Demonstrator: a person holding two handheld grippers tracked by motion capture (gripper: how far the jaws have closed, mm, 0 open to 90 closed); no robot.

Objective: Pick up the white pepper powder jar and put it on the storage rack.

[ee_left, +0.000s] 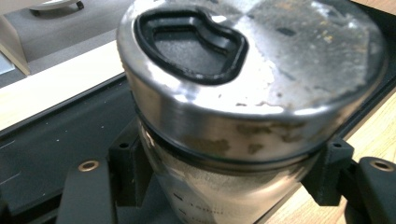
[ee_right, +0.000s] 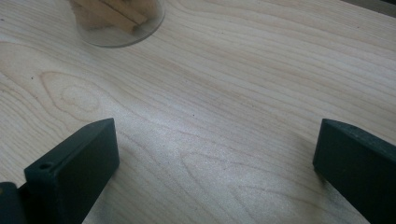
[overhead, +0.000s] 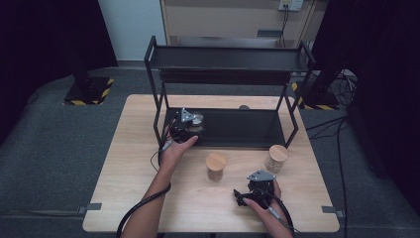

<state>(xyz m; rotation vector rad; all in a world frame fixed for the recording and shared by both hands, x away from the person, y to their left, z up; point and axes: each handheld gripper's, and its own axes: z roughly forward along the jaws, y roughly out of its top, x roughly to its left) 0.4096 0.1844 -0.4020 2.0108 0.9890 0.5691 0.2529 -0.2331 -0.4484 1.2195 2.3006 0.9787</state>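
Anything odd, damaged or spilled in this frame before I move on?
One thing: the metal lid of the jar gripped in the left claw is blotchy, with brownish specks and worn patches across its top and rim. Nothing is spilled. The two wooden-lidded jars stand upright on the table.

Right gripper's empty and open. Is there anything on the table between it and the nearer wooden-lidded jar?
Nothing visible. The right gripper sits open on bare table, and the nearer wooden-lidded jar stands ahead of it to its left, with only wood grain between. The other wooden-lidded jar stands off to the right, clear of that path.
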